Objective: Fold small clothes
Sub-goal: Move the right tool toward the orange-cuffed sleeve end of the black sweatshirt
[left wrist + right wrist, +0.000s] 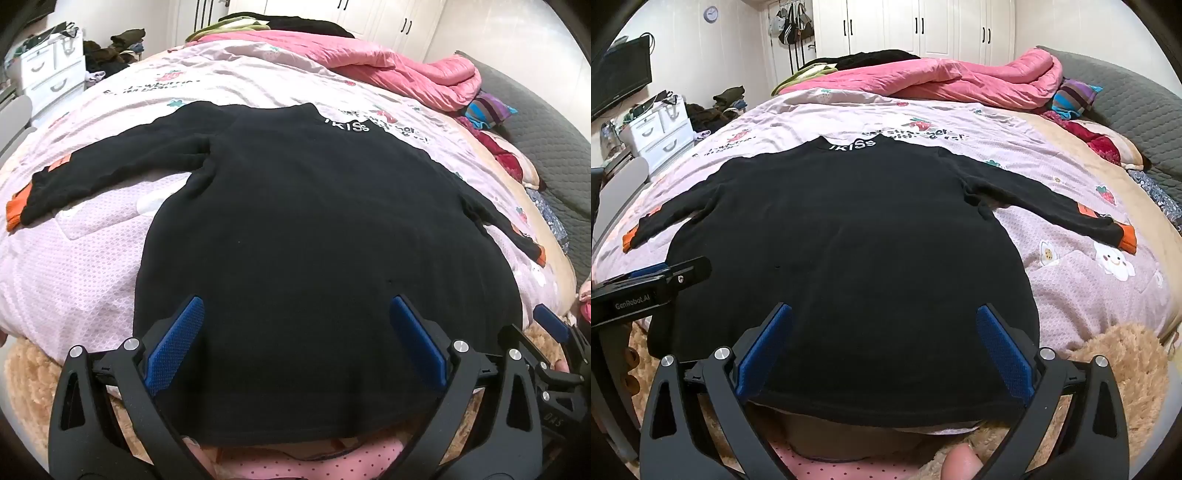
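Note:
A small black long-sleeved top (295,221) with orange cuffs and white "KISS" lettering at the collar lies flat on the pink quilt, sleeves spread out; it also shows in the right wrist view (842,236). My left gripper (295,314) is open above the hem, jaws wide apart, holding nothing. My right gripper (884,321) is open above the hem too, empty. The right gripper also shows at the right edge of the left wrist view (554,325), and the left gripper shows at the left edge of the right wrist view (665,277). The left cuff (16,210) and right cuff (1126,238) lie flat.
The pink printed quilt (240,85) covers the bed. A bunched bright pink duvet (953,79) and a striped cushion (1075,96) lie at the far side. A tan fluffy blanket (1119,354) sits at the near edge. White drawers (661,129) stand left; wardrobes at the back.

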Tool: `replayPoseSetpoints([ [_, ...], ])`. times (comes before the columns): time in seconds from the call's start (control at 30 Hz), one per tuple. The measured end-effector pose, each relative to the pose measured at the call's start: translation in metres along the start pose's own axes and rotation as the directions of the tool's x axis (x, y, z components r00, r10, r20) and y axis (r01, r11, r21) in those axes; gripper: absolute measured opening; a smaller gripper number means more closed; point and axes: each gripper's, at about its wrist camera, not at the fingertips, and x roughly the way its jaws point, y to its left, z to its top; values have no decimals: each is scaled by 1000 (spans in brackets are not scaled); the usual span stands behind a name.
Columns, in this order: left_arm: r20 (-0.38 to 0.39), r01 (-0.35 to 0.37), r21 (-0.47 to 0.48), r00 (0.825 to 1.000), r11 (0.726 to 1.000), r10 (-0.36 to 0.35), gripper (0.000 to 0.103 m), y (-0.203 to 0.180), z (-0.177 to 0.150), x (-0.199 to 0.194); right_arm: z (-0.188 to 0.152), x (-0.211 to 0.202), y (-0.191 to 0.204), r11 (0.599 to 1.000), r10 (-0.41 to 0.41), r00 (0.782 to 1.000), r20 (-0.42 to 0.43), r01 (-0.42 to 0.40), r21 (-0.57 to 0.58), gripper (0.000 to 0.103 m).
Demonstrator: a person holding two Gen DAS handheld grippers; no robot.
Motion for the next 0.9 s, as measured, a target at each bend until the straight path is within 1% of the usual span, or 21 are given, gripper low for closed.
replayPoseSetpoints([
  [0.17, 3, 1, -1, 1000, 1000, -1, 94, 0, 1, 1, 4, 1, -1, 1000, -1, 1000, 4, 1, 0, 99],
  [0.37, 11, -6, 5, 1000, 1000, 6, 94, -4, 9, 3, 17, 4, -5, 1000, 3, 1000, 11, -3, 2, 99],
  [0.4, 18, -3, 4, 1000, 1000, 3, 94, -4, 18, 7, 22, 5, -7, 1000, 10, 1000, 14, -10, 7, 99],
  [0.47, 23, 2, 6, 1000, 1000, -2, 94, -4, 23, 8, 29, 7, -11, 999, 36, 999, 8, -37, 29, 99],
  [0.53, 28, 0, 9, 1000, 1000, 0, 94, -7, 23, 8, 35, 9, -14, 998, 46, 999, 3, -46, 46, 99],
  [0.9, 22, -2, 4, 1000, 1000, 2, 94, -15, 53, 22, 77, 26, -33, 995, 28, 1000, 3, -29, 97, 99],
])
